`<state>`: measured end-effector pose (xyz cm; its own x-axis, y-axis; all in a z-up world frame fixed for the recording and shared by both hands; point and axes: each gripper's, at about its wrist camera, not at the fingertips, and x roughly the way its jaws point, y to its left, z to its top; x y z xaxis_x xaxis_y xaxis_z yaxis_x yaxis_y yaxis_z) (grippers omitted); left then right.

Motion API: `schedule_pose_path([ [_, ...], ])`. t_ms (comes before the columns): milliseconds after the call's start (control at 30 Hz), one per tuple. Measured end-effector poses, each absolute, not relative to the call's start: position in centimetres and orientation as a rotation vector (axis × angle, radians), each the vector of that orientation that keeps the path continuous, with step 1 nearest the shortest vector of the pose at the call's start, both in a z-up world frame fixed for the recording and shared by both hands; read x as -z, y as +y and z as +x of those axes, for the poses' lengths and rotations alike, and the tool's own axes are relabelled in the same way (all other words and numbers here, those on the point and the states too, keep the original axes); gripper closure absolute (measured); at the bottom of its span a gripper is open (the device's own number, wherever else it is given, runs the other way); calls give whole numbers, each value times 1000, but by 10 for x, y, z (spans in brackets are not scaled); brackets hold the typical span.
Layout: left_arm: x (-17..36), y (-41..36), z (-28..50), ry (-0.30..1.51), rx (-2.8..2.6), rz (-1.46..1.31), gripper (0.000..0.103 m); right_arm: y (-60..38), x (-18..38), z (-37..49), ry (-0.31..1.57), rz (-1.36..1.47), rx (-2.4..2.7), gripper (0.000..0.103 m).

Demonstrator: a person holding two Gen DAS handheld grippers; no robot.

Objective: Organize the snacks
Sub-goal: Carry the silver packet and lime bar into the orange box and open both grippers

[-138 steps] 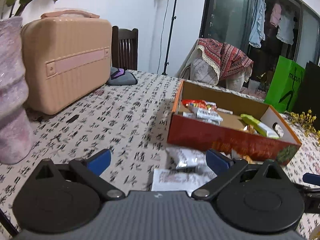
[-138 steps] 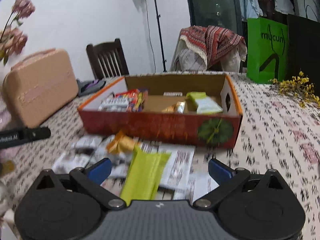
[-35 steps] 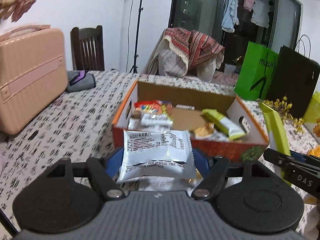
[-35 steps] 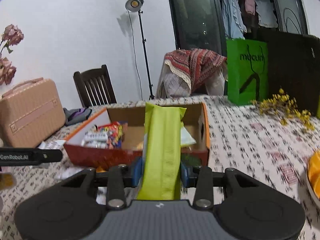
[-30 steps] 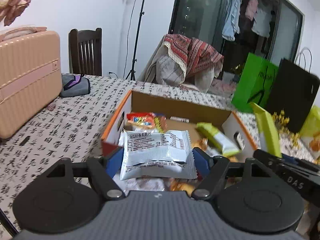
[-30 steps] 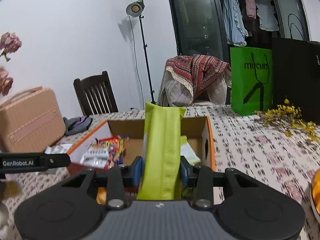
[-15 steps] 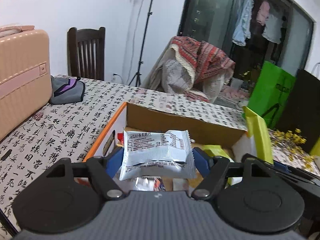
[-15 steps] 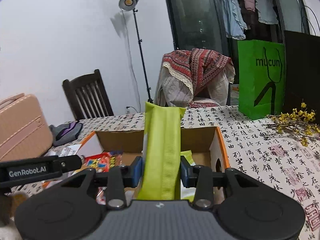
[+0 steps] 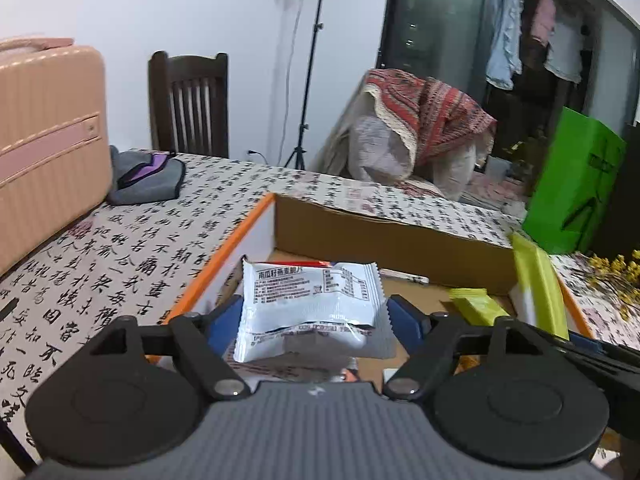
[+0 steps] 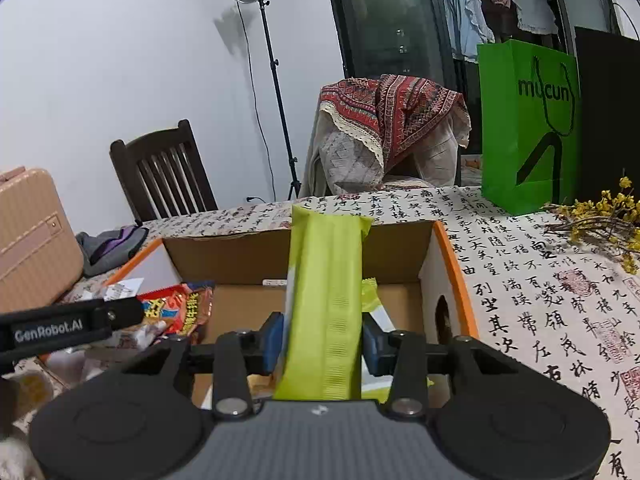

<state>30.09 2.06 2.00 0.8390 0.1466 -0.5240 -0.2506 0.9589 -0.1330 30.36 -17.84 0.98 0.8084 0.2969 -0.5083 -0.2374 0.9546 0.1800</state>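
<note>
My left gripper (image 9: 314, 322) hovers over the left part of the orange-rimmed cardboard box (image 9: 224, 256). A white snack packet (image 9: 312, 300) lies flat between its blue pads, which touch its side edges while the jaws are opening. My right gripper (image 10: 322, 340) is above the right part of the box (image 10: 452, 264). A long green snack bar (image 10: 326, 300) stands between its pads, still gripped as those jaws start opening. That bar (image 9: 536, 280) also shows at the right of the left wrist view.
Inside the box lie a red packet (image 10: 176, 308) and another green bar (image 9: 476, 304). A pink case (image 9: 44, 140) and grey pouch (image 9: 148, 176) sit on the left. A green bag (image 10: 528, 128) and yellow flowers (image 10: 600, 220) are on the right.
Both grippers moved forward and down from in front of the box to above its inside, carrying the white packet and the green bar. The left pads stand slightly wider.
</note>
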Motion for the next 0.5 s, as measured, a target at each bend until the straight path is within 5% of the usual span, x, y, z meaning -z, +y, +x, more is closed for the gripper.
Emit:
schedule_pose_path([
  [67, -20, 29, 300, 532, -215, -252, 0, -181, -10, 301, 557, 102, -280, 38],
  [167, -22, 38, 297, 530, -230, -290, 0, -185, -13, 296, 538, 111, -274, 13],
  [333, -25, 43, 294, 532, -244, -315, 0, -187, -16, 295, 543, 118, -269, 0],
  [500, -36, 41, 288, 561, -269, -294, 0, -190, -25, 291, 524, 90, -251, 0],
])
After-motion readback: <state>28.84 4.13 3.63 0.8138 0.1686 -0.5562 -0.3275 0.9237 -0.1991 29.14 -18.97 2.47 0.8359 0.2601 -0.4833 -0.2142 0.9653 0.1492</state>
